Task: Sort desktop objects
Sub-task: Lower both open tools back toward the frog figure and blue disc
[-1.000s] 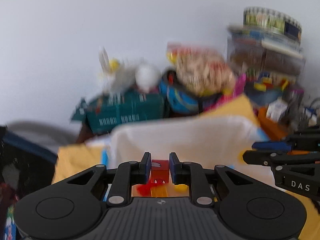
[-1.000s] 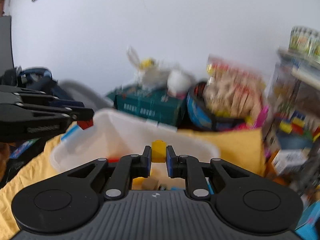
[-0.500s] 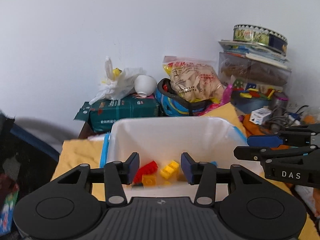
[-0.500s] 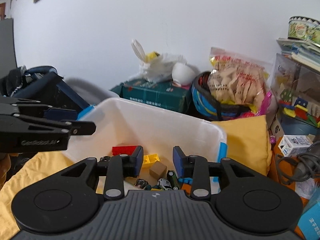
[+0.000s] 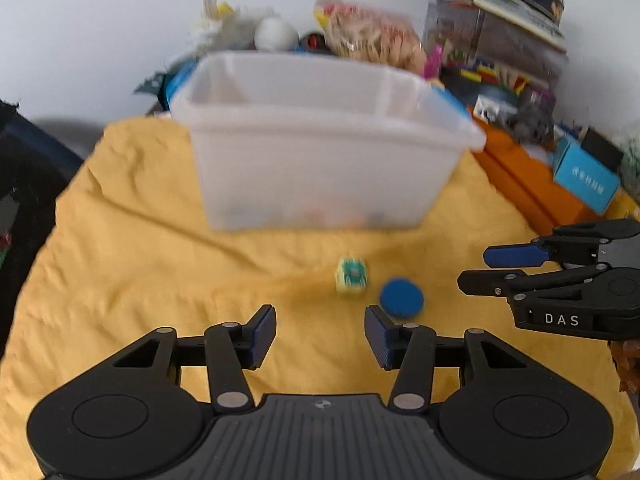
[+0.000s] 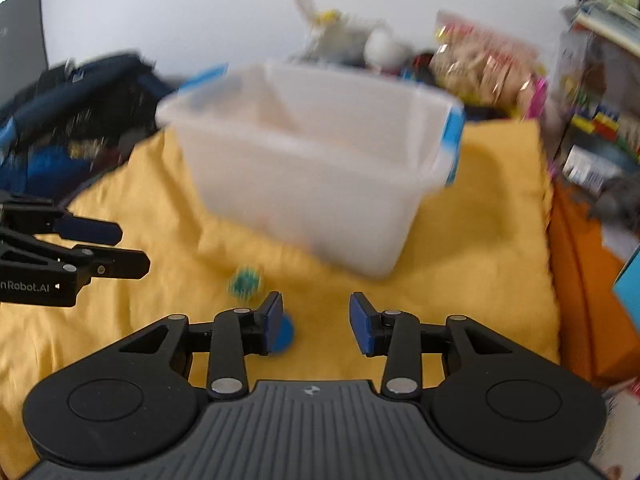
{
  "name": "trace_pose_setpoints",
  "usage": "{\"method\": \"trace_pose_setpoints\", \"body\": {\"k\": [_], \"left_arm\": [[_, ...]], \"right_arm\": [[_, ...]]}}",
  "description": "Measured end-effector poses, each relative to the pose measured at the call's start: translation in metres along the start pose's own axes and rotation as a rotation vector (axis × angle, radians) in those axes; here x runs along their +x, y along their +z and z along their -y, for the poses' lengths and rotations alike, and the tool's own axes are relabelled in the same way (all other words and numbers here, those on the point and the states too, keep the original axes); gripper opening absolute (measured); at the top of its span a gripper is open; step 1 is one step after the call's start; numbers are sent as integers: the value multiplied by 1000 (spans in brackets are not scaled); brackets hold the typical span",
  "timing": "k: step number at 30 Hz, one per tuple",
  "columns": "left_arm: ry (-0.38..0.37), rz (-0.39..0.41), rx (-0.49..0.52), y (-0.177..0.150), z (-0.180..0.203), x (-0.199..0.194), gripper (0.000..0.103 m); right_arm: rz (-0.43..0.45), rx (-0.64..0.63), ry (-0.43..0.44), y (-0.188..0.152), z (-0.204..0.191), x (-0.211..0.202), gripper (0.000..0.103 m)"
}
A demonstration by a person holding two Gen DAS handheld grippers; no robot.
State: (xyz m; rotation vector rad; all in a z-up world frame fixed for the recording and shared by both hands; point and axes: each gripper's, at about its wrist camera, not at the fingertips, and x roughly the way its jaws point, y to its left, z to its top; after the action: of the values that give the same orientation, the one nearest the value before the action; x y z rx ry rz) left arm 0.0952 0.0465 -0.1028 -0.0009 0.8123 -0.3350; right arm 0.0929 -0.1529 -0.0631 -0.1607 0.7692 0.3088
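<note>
A translucent white bin [image 5: 320, 148] [image 6: 312, 168] stands on a yellow cloth [image 5: 140, 248] [image 6: 480, 220]. In front of it lie a small yellow-green cube [image 5: 351, 275] [image 6: 246, 280] and a blue disc [image 5: 401, 298] [image 6: 285, 334]. My left gripper [image 5: 320, 338] hovers over the cloth just short of both, its jaws opening with nothing between them. My right gripper [image 6: 316, 328] also has its jaws opening and empty; the disc sits partly behind its left finger. Each gripper shows in the other's view at the side, the right one [image 5: 520, 268] and the left one [image 6: 120, 248].
Behind the bin are a snack bag [image 5: 372, 36], a white plastic bag [image 5: 224, 28] and stacked boxes with a tin [image 5: 508, 8]. Orange boxes [image 5: 532, 188] and a blue carton [image 5: 584, 180] line the right edge. A dark bag [image 6: 76, 120] lies at the left.
Both grippers held bricks over the bin a second ago, a red one left and a yellow one right. They let go, opened, and dropped back and down to the cloth before the bin.
</note>
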Motion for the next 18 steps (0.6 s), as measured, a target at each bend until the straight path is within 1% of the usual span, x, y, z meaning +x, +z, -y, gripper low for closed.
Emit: {"method": "trace_pose_setpoints", "body": {"k": [3,7,9,11,13,16,18], "left_arm": [[-9,-20,-5,-8,3,4,53],[-6,-38,8,-13,9,7,53],[-8,-47,7,-13,11,10,53],[-4,-47,9,-15,14,9,53],[-5,-43,8,-16,16,9,53],[-1,-48,-2,-15,15,13,53],[-1,-43,-10,-12,15,14,53]], "right_arm": [[-39,-10,6,-12,-1,7,41],[-59,-32,2,-24,-3,10,42],[-63,-34,14,-28,-2,11,42],[-76,-40,28,-35,-2,17,39],[-106,-29,29,-40,0,24,40],[-93,-42,28,-35,-1,25,40],[-78,-57,50,-27,-4,28,40]]}}
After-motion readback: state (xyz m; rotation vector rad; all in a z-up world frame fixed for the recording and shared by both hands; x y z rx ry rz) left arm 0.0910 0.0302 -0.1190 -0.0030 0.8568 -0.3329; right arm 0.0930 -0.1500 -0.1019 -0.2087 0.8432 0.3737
